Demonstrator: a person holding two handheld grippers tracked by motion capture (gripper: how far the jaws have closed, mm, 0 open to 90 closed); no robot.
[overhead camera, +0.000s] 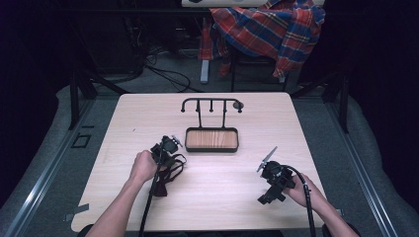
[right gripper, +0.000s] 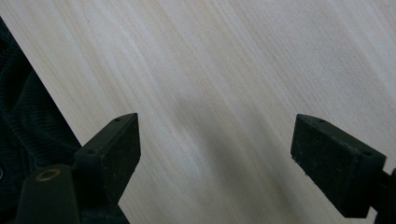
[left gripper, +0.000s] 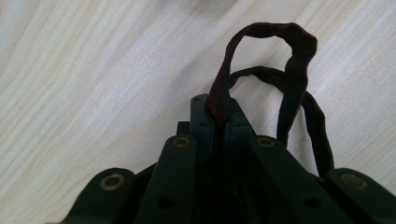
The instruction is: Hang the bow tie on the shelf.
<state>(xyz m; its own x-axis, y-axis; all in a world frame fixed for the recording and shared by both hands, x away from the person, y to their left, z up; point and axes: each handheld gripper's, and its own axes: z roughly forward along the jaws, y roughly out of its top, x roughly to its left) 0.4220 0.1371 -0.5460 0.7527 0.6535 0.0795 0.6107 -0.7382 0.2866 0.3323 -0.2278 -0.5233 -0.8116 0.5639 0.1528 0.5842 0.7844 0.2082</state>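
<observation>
Left gripper (left gripper: 217,119): we have its jaws pinched on the dark strap (left gripper: 280,79).
Strap: looped on the worktop (overhead camera: 222,192), front-left of our wooden tray (overhead camera: 212,139).
Right gripper (right gripper: 215,154): we hold it with jaws wide apart over bare worktop.

The pale wood-grain tabletop (overhead camera: 222,187) is the one evenly lit surface in the high view; the room beyond its edges falls into near black, with only the red and blue plaid cloth (overhead camera: 269,27) catching light at the back. That view is soft and slightly grainy. Light comes from above, so shadows are weak: a faint grey smudge lies on the wood between the right gripper's (right gripper: 215,154) wide-set black jaws. In the left gripper view the dark maroon fabric strap (left gripper: 289,60) ahead of the left gripper (left gripper: 217,114) is fairly sharp, the near jaw bodies blurred and dim. No glare shows.
</observation>
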